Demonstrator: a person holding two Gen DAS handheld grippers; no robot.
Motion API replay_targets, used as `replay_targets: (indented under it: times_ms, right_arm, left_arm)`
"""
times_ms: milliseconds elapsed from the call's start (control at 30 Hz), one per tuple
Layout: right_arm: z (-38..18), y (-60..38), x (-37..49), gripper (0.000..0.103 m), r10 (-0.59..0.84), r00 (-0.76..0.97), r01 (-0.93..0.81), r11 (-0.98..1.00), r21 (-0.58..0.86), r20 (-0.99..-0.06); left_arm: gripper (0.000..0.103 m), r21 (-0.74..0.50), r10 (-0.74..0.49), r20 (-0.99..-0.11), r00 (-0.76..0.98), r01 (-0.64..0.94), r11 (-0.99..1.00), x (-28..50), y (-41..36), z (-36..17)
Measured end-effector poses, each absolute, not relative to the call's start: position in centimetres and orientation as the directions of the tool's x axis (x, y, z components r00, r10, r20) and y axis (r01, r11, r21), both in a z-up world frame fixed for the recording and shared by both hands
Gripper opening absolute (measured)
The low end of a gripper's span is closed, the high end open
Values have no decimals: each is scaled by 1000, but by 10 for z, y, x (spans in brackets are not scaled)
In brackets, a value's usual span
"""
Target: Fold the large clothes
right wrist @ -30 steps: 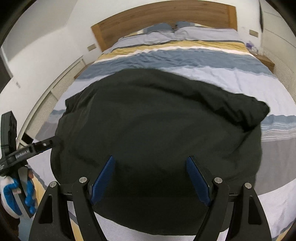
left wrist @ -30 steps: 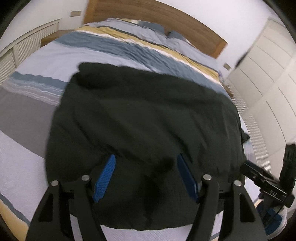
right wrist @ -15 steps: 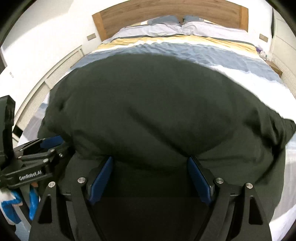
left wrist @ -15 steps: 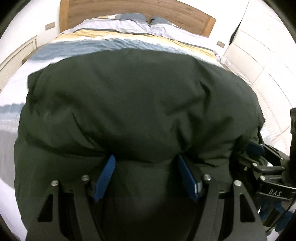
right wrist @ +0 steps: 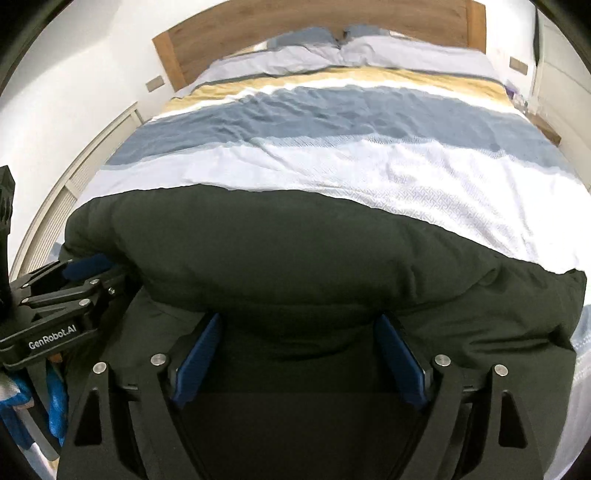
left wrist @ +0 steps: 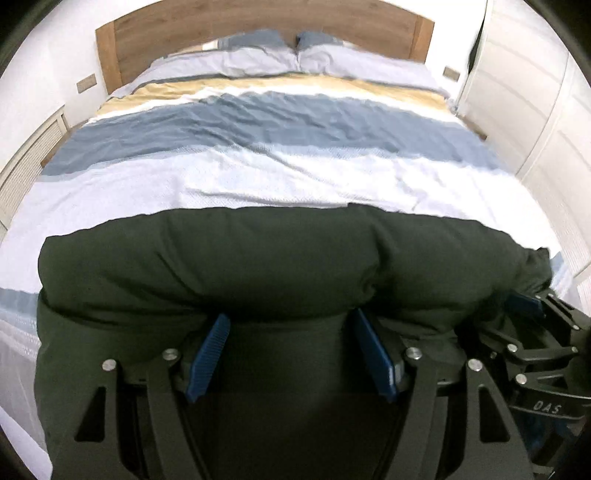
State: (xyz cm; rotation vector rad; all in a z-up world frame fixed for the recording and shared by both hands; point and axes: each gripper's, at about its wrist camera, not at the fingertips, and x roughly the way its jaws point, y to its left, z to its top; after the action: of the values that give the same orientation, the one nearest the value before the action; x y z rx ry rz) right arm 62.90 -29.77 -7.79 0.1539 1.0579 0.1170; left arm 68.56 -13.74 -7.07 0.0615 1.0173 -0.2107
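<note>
Before you, at the foot of the bed: one dark green garment [right wrist: 295, 266], bulky, doubled over with its rolled fold along the far edge. Your right gripper [right wrist: 299, 328]: jaws apart and just been opening, blue pads [right wrist: 195, 362] either side of the cloth, fold bulging over the tips. Your left gripper [right wrist: 88, 266]: at the garment's left end, its state unclear. Beneath: striped duvet [right wrist: 369, 162], white, blue, yellow bands. Beyond: two pillows [right wrist: 406, 51], wooden headboard [right wrist: 295, 22].
</note>
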Motion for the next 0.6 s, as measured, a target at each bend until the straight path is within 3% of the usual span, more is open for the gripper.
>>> replay_targets:
  times_ms: [300, 467, 600]
  right_arm:
    - [-112, -304, 654, 89, 170, 435, 15, 981, 196, -884]
    - [-96, -318, 655, 88, 188, 448, 35, 973, 227, -874]
    - [-97, -354, 652, 88, 115, 443, 128, 974, 189, -889]
  left_arm:
    - [73, -58, -139, -873, 468, 183, 981, 704, -140, -102]
    - [75, -79, -162, -867, 472, 192, 978, 705, -125, -85]
    - [75, -120, -154, -882, 446, 105, 987, 717, -96, -87]
